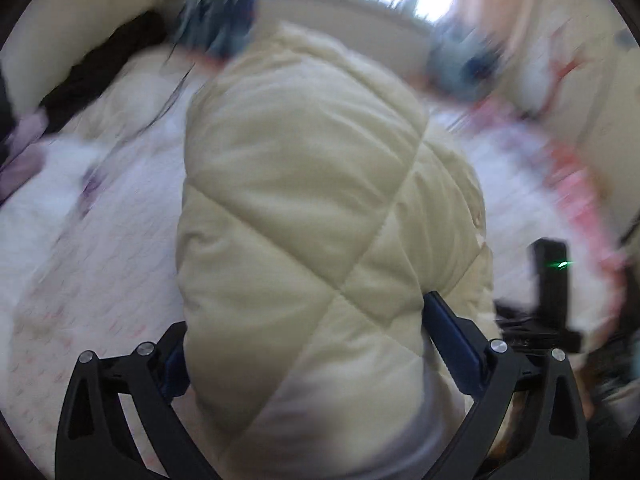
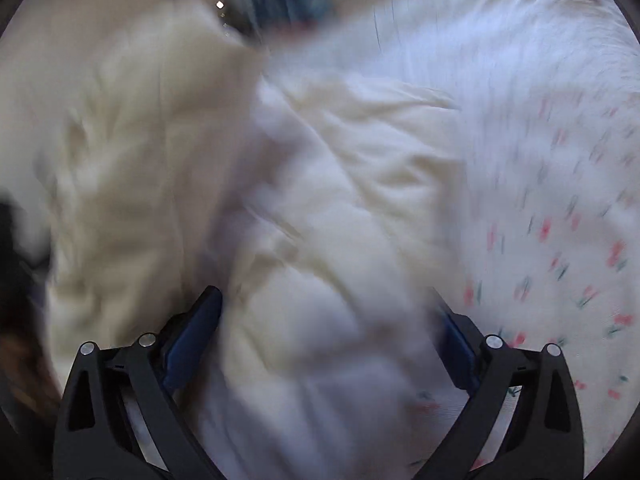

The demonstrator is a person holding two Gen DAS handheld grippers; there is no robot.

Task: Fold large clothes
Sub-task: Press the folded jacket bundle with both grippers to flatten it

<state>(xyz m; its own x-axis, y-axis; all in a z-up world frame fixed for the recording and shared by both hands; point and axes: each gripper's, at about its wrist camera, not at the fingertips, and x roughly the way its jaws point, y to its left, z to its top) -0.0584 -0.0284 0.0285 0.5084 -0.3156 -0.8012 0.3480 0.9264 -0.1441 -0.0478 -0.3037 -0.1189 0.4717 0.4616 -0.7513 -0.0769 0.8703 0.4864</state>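
A: Status on the fold?

B: Judging it mid-way at best. The cream quilted jacket [image 1: 304, 208] is bunching in a thick lump on the floral bedsheet [image 1: 100, 248], not lying flat. No neat finished stack showing in either view, so I'm reading squaring-up and final folds as still to do.

A: Left claw?

B: The left gripper [image 1: 304, 344] is sitting with its fingers wide apart and the padded bulk is filling the gap between them. Fabric is touching the blue pads [image 1: 452, 340] on both sides. Whether it's really squeezing or just straddling, I can't tell; the padding is hiding the contact.

A: Right one?

B: Same picture. The right gripper [image 2: 328, 332] is spread, and pale jacket fabric [image 2: 320, 240] is running up between its fingers [image 2: 200, 328]. Frame is heavily blurred, so grip is uncertain there too.

A: Where's the garment overall?

B: Directly ahead of and between both claws, on the bed, sheet [image 2: 560, 200] showing off to the right in the right wrist view. The right gripper is also appearing at the right edge of the left wrist view, just beside the jacket.
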